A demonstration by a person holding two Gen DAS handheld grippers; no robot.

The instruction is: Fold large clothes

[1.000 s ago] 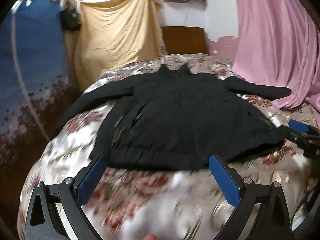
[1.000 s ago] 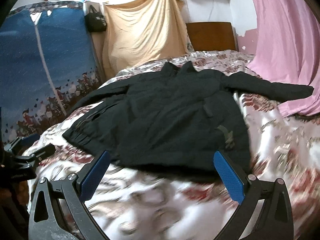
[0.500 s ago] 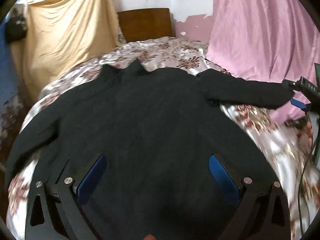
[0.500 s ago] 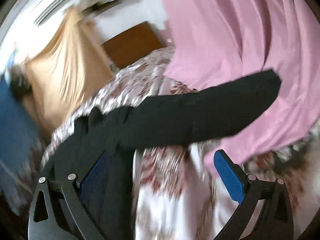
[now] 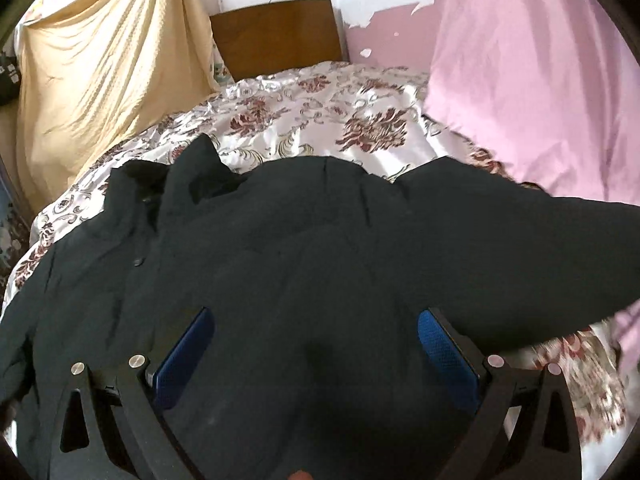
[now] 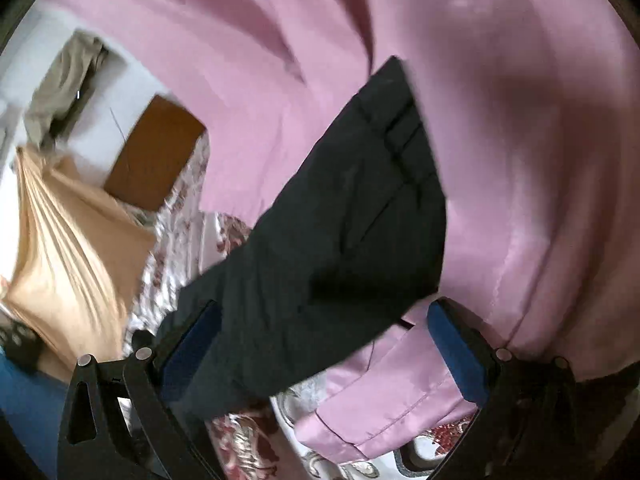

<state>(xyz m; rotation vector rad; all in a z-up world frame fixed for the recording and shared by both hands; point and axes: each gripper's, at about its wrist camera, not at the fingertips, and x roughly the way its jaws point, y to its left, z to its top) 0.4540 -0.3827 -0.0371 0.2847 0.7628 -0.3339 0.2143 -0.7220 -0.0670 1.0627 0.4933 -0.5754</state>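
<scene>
Left claw (image 5: 312, 344) spread over black jacket (image 5: 280, 248), right claw (image 6: 324, 332) spread around its sleeve (image 6: 340, 240)

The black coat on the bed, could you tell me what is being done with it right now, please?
A person with a two-finger tool in each hand is starting to fold the black coat, which lies spread on the flowered bedspread. The left tool is open, low over the coat's body. The right tool is open at the sleeve by the pink curtain. Nothing is gripped or folded yet.
</scene>
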